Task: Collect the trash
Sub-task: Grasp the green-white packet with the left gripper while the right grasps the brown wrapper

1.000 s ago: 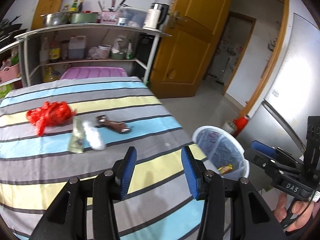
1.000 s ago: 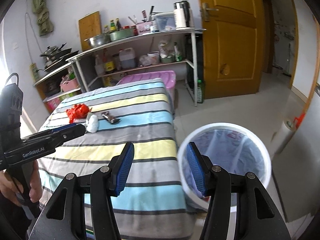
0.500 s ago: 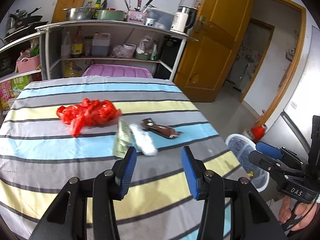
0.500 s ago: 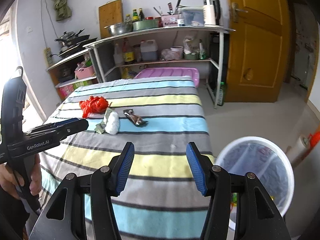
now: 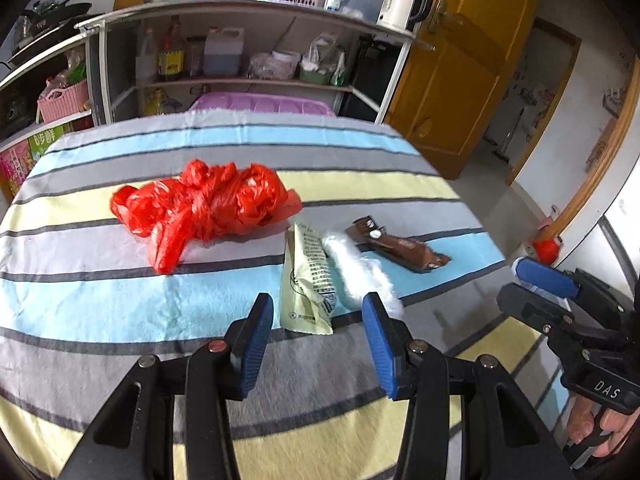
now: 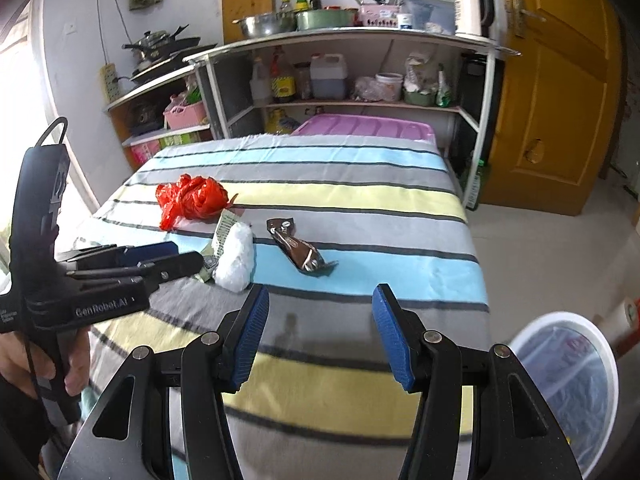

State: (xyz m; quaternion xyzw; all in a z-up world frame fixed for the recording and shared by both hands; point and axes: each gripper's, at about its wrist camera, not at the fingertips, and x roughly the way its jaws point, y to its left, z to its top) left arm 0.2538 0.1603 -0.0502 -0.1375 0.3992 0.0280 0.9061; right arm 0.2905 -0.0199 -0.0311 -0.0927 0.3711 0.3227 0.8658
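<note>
1. Surface: one tabletop (image 5: 100, 300) covered with a cloth striped in grey, blue and yellow.
2. Trash on the tabletop, count four, all grouped near the middle:
   - one crumpled red plastic bag (image 5: 204, 204), farthest to the left in the left wrist view;
   - one pale green wrapper (image 5: 306, 280) with printed text, lying flat just right of the bag;
   - one white fluffy wad (image 5: 360, 268), touching the right edge of the pale green wrapper;
   - one brown wrapper (image 5: 396, 246), just beyond the wad, near but apart from it.
3. Bin, count one: a white-rimmed trash bin (image 6: 568, 384) with a clear liner stands on the floor off the right side of the tabletop, well apart from the four items. Its contents cannot be made out.
4. Left hand-held gripper (image 5: 318, 320): blue pads spread apart, nothing between them; it hovers over the tabletop with the near end of the pale green wrapper and the wad directly ahead of its tips.
5. Right hand-held gripper (image 6: 320, 328): pads spread apart, holding nothing; it hangs over the near grey stripe, the brown wrapper ahead of it.
6. Background: one shelf unit (image 6: 360, 60) with bottles, bowls and a kettle; one pink lid (image 6: 364, 128) behind the tabletop; one wooden door (image 6: 560, 80).
</note>
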